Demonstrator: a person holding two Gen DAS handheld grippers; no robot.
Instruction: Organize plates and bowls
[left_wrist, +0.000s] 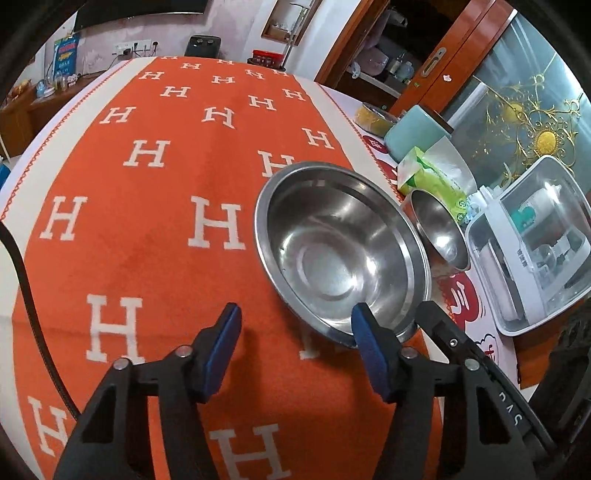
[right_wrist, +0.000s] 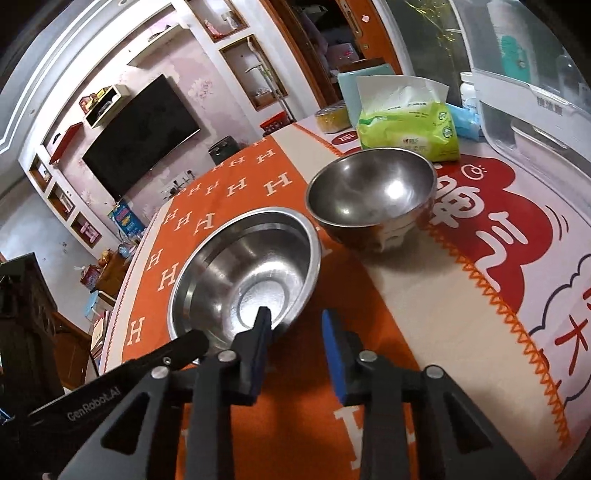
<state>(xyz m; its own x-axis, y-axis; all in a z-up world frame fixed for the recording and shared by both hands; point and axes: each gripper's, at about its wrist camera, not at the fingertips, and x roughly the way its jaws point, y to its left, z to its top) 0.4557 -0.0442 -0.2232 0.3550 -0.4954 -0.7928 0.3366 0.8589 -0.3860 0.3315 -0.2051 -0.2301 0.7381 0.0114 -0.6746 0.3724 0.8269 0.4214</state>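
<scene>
A wide steel bowl (left_wrist: 340, 243) (right_wrist: 251, 273) sits empty on the orange H-patterned cloth (left_wrist: 147, 221). My left gripper (left_wrist: 295, 314) is open: its right pad overlaps the bowl's near rim and its left pad hangs over bare cloth. My right gripper (right_wrist: 295, 314) straddles the same near rim, left pad inside the bowl and right pad outside, with a gap still showing, so it is open. Each gripper's black finger shows at the bowl's edge in the other's view. A smaller, deeper steel bowl (left_wrist: 437, 232) (right_wrist: 369, 192) stands just right of the wide one, layered edges visible at its base.
Behind the small bowl lies a green tissue pack (left_wrist: 432, 177) (right_wrist: 406, 133). A white appliance with a clear lid (left_wrist: 528, 243) (right_wrist: 532, 92) fills the right side. A mint container (left_wrist: 413, 129) and a yellow roll (right_wrist: 330, 118) stand farther back. A black cable (left_wrist: 22, 266) runs down the left.
</scene>
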